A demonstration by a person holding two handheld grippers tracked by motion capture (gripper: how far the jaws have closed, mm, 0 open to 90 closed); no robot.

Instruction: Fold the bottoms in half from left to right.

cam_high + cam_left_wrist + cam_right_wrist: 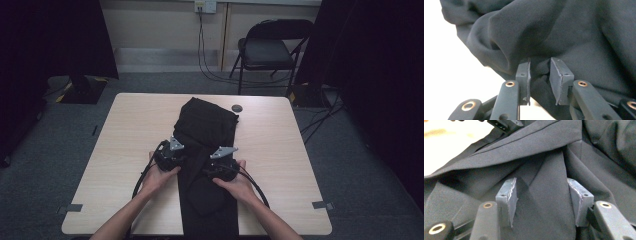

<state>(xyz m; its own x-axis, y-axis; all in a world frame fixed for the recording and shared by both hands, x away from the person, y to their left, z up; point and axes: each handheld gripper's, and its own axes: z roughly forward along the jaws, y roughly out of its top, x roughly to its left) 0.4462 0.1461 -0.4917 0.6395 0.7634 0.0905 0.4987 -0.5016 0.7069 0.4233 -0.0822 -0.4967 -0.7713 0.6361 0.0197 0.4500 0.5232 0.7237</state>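
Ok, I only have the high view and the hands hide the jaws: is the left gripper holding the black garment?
Observer: The left gripper has a fold of the black garment between its jaws, which stand close together; a firm pinch I can't confirm.
Operator: And the right one?
Observer: The right gripper is wide open, jaws straddling a crease in flat cloth.
Operator: Is the left at the cloth's edge?
Observer: Yes, bare table shows just beside its fold.

The black garment (207,125) is matt woven cloth, softly creased. The desk (280,145) has a pale, smooth wood-grain top. Each tool's pads (507,195) look like dull, scuffed grey rubber.
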